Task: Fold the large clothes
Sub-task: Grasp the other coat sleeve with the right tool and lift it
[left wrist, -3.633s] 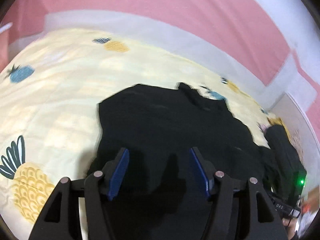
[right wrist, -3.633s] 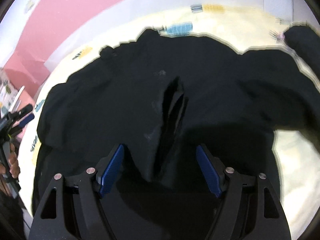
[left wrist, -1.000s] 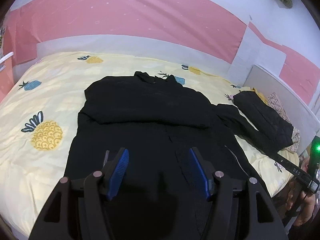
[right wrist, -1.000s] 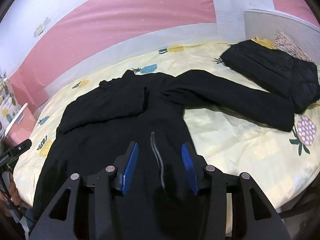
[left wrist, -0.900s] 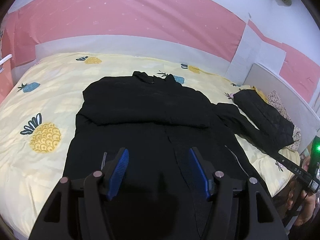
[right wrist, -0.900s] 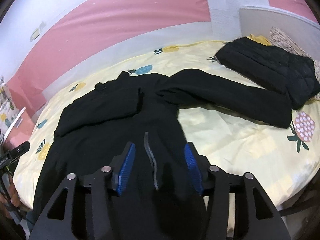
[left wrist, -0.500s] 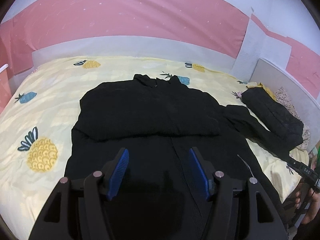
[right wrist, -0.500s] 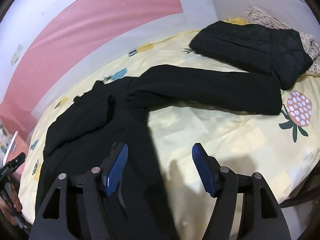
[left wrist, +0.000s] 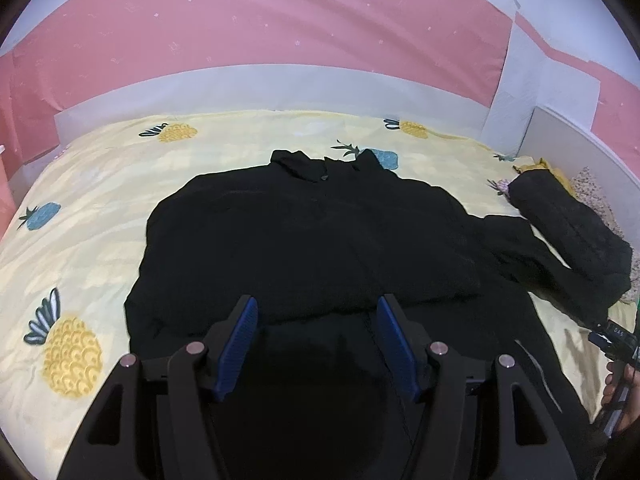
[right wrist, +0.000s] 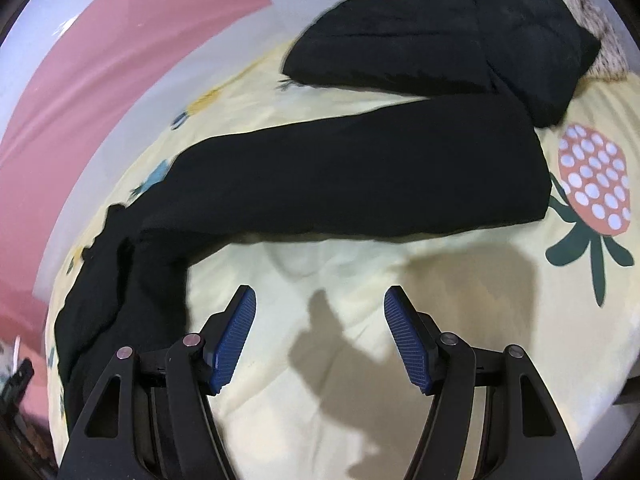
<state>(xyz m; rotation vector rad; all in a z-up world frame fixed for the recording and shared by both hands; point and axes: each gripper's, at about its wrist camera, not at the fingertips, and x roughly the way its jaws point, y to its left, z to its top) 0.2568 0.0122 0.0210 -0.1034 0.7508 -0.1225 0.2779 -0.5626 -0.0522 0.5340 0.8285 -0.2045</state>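
The scene is being filled by a bed (left wrist: 120, 184) covered with a pale yellow sheet printed with pineapples, backed by a pink wall (left wrist: 280, 24) at the far side. A large black coat (left wrist: 312, 240) is being shown spread flat across the middle of the sheet, its collar toward the far edge and its upper part lying folded across the chest. Its sleeve (right wrist: 360, 176) is being stretched out to the right over the sheet, the cuff end lying close beside a folded black padded garment (right wrist: 440, 28) at the far right; whether the two are touching cannot be told. A strawberry print (right wrist: 592, 188) is being shown just right of the cuff. The left gripper (left wrist: 318, 340) is being held over the near part of the coat, its blue pads standing apart with nothing pinched between them. The right gripper (right wrist: 320, 332) is being held over bare sheet just near of the sleeve, its jaws set wide and empty, their shadow being cast on the cloth between them. At the right edge of the left view, a hand (left wrist: 620, 384) is being seen around a dark handle.
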